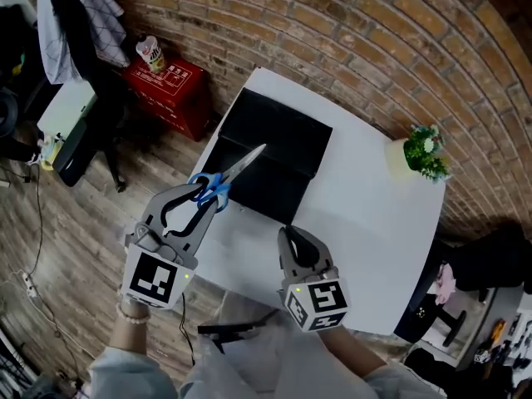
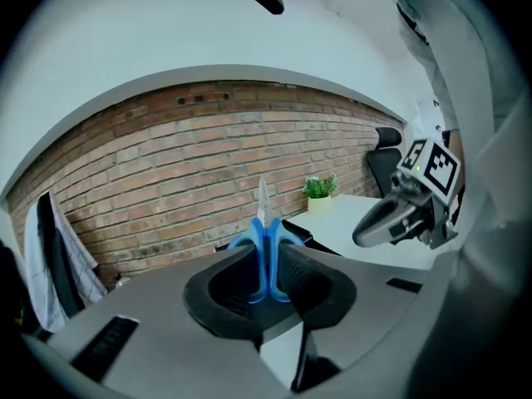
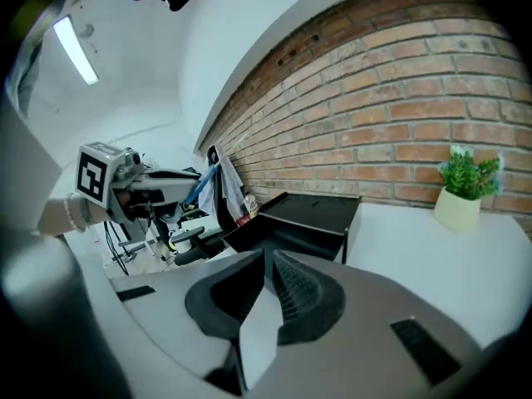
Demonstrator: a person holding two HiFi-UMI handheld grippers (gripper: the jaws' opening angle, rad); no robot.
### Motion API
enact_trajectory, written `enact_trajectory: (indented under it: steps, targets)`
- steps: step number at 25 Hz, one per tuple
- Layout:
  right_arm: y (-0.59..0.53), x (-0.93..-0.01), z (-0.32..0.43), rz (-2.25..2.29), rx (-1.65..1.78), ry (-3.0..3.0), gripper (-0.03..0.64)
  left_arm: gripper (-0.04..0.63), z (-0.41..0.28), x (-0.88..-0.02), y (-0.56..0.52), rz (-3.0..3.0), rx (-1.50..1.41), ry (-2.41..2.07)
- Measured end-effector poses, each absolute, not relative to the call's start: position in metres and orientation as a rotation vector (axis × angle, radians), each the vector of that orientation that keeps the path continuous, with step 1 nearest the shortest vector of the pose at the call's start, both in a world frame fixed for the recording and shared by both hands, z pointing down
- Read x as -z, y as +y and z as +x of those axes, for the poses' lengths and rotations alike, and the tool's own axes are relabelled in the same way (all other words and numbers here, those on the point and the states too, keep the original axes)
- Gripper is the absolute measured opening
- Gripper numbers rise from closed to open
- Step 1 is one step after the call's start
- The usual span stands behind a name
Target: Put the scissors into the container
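Note:
Blue-handled scissors [image 1: 218,183] hang in the air at the near left corner of the black container [image 1: 278,152], steel blades pointing out over it. My left gripper [image 1: 206,196] is shut on their handles. In the left gripper view the handles [image 2: 266,256] stand upright between the pads and the blade tip pokes up past them. The container is an open black box on the white table [image 1: 374,214]. My right gripper [image 1: 292,235] hovers over the table's near edge, right of the scissors, jaws shut with nothing in them. The right gripper view looks toward the container [image 3: 312,214].
A small potted plant [image 1: 422,153] stands at the table's far right corner by the brick wall. On the wooden floor to the left are a red box [image 1: 173,92] with a bottle on it, and a chair draped with clothes [image 1: 79,15].

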State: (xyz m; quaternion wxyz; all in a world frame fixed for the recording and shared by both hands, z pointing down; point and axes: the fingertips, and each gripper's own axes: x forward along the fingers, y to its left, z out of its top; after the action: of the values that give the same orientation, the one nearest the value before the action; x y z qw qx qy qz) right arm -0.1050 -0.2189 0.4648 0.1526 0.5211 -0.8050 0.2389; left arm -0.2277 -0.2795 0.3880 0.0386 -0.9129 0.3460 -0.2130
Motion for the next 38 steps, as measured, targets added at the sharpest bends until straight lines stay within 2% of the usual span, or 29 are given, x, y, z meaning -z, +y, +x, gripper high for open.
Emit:
enact_trajectory:
  steps: [12,26,38]
  targets:
    - [-0.204,-0.438,-0.009,1.813,-0.618,-2.185,0.06,0.097,-0.177,-0.482,-0.306,-2.742,1.096,0.503]
    - [-0.199,-0.441,0.031,1.934,-0.635,-2.099,0.06,0.097,-0.147,-0.56,-0.311,-2.506,1.467,-0.059]
    - [-0.193,-0.44,0.067,1.967,-0.642,-2.063,0.06,0.097,-0.131,-0.593,-0.318,-2.464,1.622,-0.1]
